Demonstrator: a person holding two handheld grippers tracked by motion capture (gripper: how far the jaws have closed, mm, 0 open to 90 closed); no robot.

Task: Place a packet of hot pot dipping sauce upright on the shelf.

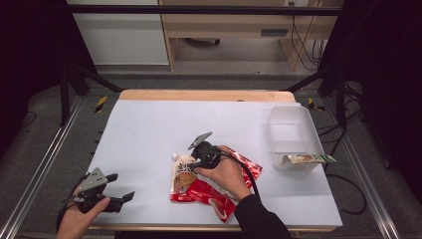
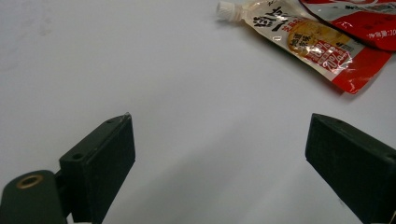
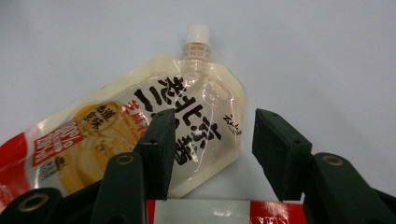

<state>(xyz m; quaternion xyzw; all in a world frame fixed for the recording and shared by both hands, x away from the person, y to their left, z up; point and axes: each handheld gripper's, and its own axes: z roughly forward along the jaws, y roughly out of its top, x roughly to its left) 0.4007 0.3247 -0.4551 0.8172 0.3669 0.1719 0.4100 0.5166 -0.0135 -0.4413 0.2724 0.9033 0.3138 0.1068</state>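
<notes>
A cream spouted pouch (image 1: pixel 180 175) with a white cap (image 3: pixel 197 32) lies flat on the white table (image 1: pixel 149 134), partly on top of a red packet (image 1: pixel 214 199). My right gripper (image 1: pixel 193 165) hangs low over the pouch's spout end with its jaws partly apart. In the right gripper view (image 3: pixel 212 140) one jaw is above the pouch's printed face (image 3: pixel 140 135) and the other stands beside its edge; neither pad presses on it. My left gripper (image 1: pixel 121 186) rests near the table's front left corner, wide open and holding nothing (image 2: pixel 219 154). The pouch (image 2: pixel 299 39) lies far ahead of it.
A clear plastic bin (image 1: pixel 293 134) stands at the table's right side, with a green and beige packet (image 1: pixel 308 159) lying across its near rim. A second red packet (image 1: pixel 251 168) sits behind my right hand. Black frame bars flank the table.
</notes>
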